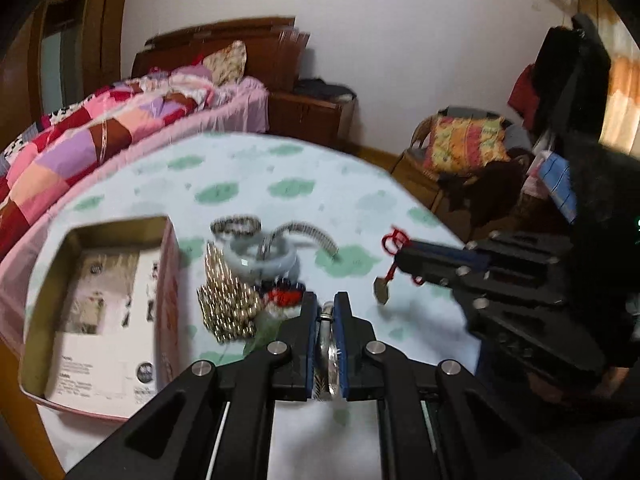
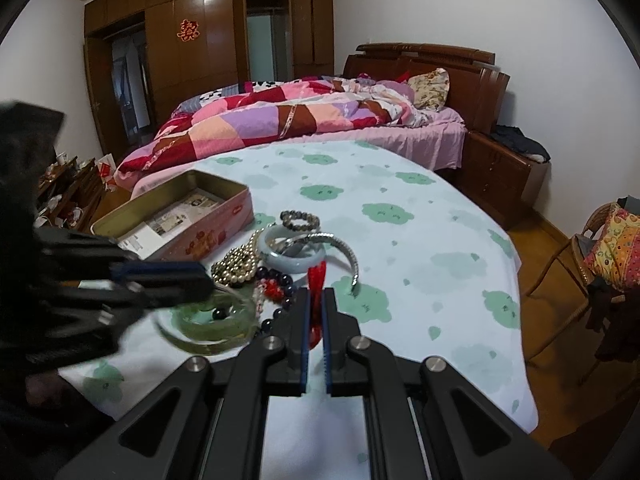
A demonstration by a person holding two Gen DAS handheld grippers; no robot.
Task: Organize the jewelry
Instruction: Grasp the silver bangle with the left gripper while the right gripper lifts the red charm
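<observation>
A pile of jewelry lies on the table: a gold bead necklace (image 1: 228,300), a pale jade bangle (image 2: 294,258), a silver cuff (image 2: 340,246), a dark bead bracelet (image 2: 300,220) and a green bangle (image 2: 212,320). An open pink tin (image 1: 96,304) stands left of the pile and also shows in the right wrist view (image 2: 176,220). My left gripper (image 1: 327,308) is shut on a silver bangle (image 1: 330,352), beside the pile. My right gripper (image 2: 317,296) is shut on a red cord (image 2: 317,280); a small gold pendant (image 1: 382,290) hangs from the cord above the table.
The round table has a white cloth with green cloud patterns (image 2: 400,216). A bed with a patchwork quilt (image 2: 280,120) stands behind it. A wicker chair with a bright cushion (image 1: 464,144) is at the right, and a wooden nightstand (image 2: 500,176) beside the bed.
</observation>
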